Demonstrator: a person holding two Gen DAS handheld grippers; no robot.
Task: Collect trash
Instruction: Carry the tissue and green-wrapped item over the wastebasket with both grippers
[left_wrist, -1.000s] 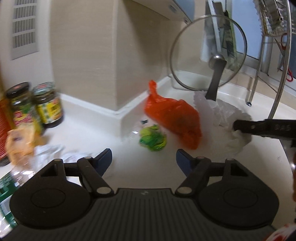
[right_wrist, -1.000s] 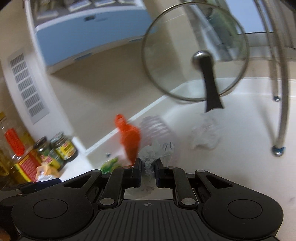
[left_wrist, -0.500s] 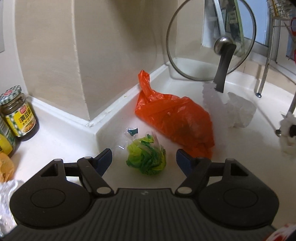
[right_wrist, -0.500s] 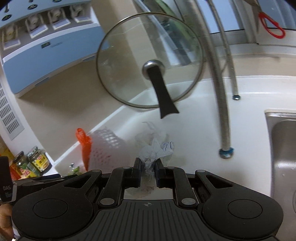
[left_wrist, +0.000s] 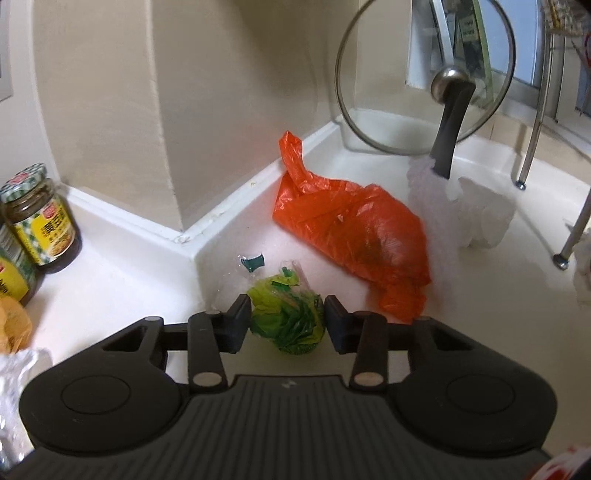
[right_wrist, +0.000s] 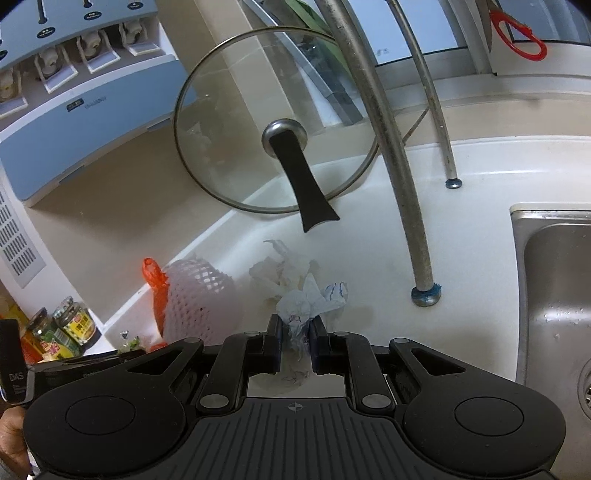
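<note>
Both grippers (left_wrist: 287, 324) (right_wrist: 294, 341) – matte black, ribbed housing, round caps, silver rivets, dark-blue fingers (right_wrist: 274, 338)

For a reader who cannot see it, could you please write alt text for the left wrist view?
The left gripper is closing its jaws around a crumpled green wrapper on a white counter. Just beyond lie an orange plastic bag and crumpled white tissue, with a glass pot lid leaning in the corner and sauce jars at left.
</note>
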